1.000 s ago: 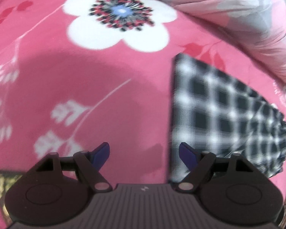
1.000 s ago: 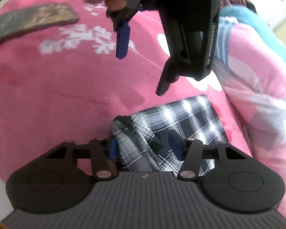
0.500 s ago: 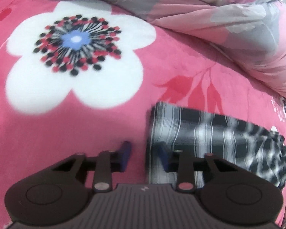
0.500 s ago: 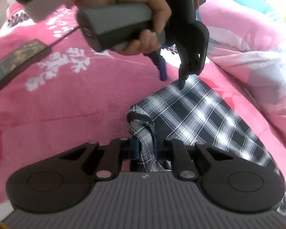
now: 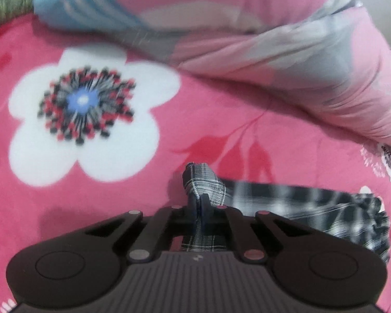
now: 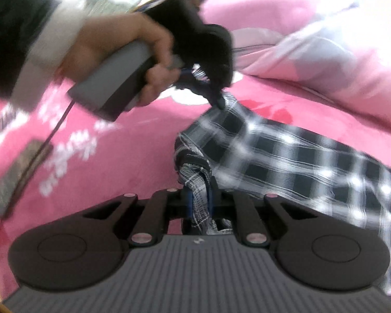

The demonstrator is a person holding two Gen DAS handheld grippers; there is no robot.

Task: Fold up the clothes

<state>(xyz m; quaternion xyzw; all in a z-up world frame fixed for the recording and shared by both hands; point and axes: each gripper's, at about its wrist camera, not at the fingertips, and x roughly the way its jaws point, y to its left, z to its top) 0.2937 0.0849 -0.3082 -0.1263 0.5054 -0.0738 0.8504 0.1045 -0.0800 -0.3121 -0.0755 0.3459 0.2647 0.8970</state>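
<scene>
Now I am pinching the plaid garment (image 6: 286,154) with both the left tool (image 5: 199,203) and right tool (image 6: 199,195), each clamped on a corner, readying a fold.

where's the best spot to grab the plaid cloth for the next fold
Probably at its corners, as now: the left gripper is shut on one bunched corner of the plaid cloth, and the right gripper on the neighbouring corner. The cloth lies flat on the pink blanket, so only corners and edges give the jaws a lip; come in low from the short end.
</scene>
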